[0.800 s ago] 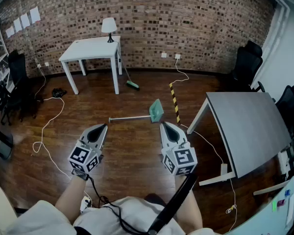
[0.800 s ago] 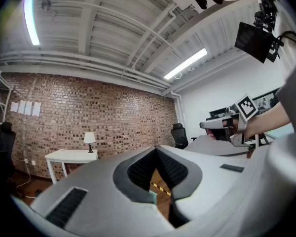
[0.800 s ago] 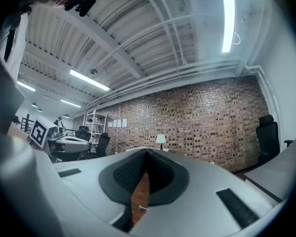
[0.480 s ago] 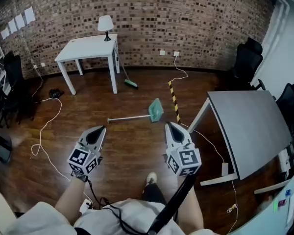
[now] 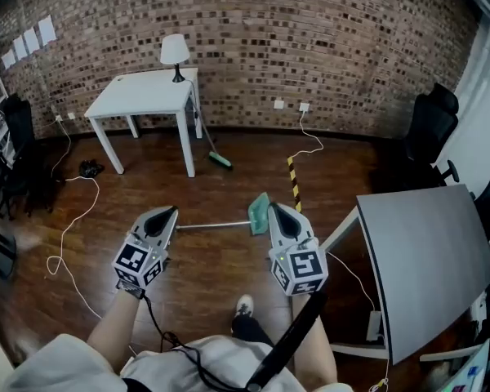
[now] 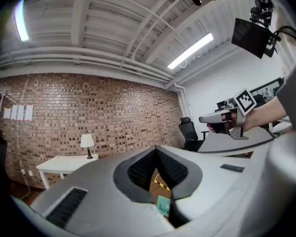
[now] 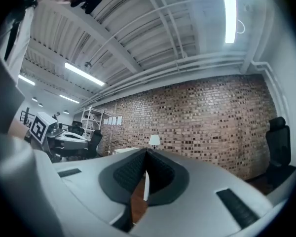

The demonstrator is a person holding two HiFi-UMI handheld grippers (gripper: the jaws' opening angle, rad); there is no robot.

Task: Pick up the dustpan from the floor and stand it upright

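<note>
A teal dustpan (image 5: 259,214) with a long grey handle (image 5: 212,225) lies flat on the dark wood floor, ahead of and between my two grippers. My left gripper (image 5: 171,210) is held level at the left, jaws shut and empty, its tip just short of the handle's end. My right gripper (image 5: 272,207) is level at the right, shut and empty, its tip overlapping the pan's edge in the head view. Through the left gripper's jaw gap a teal bit of the dustpan (image 6: 164,205) shows. The right gripper (image 6: 222,123) appears in the left gripper view.
A white table (image 5: 143,96) with a lamp (image 5: 175,53) stands by the brick wall, a green broom (image 5: 211,145) leaning beside it. A grey table (image 5: 433,256) is at the right. Cables (image 5: 69,219) and yellow-black tape (image 5: 294,182) lie on the floor. Black chairs (image 5: 430,129) stand far right.
I have stepped forward: the dustpan now lies closer, level with the gripper tips, and the grey table has slid lower right. Both grippers keep their pose, shut.
</note>
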